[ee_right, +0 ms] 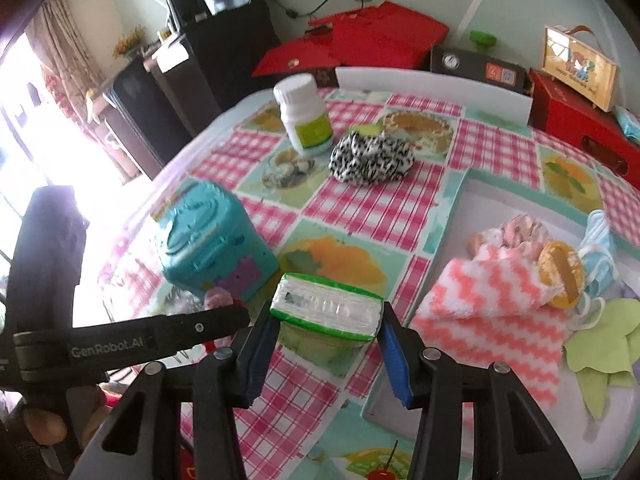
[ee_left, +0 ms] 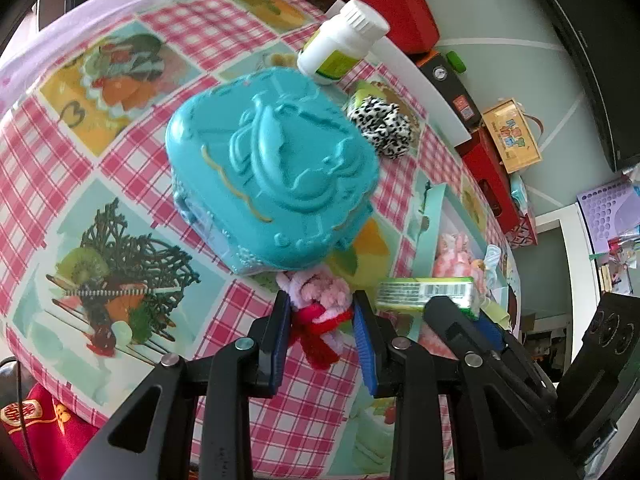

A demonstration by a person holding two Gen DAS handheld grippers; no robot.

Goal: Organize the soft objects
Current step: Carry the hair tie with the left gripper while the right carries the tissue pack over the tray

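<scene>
Checked tablecloth (ee_right: 372,208) on a table, red boxes (ee_right: 360,40) behind.
Left gripper (ee_left: 322,312) clamps a pipe-cleaner toy (ee_left: 316,300); right gripper (ee_right: 326,320) clamps a tissue pack (ee_right: 326,306).

A home: checked tablecloth (ee_right: 360,208), curtains (ee_right: 68,52), gift boxes (ee_right: 360,40).
</scene>
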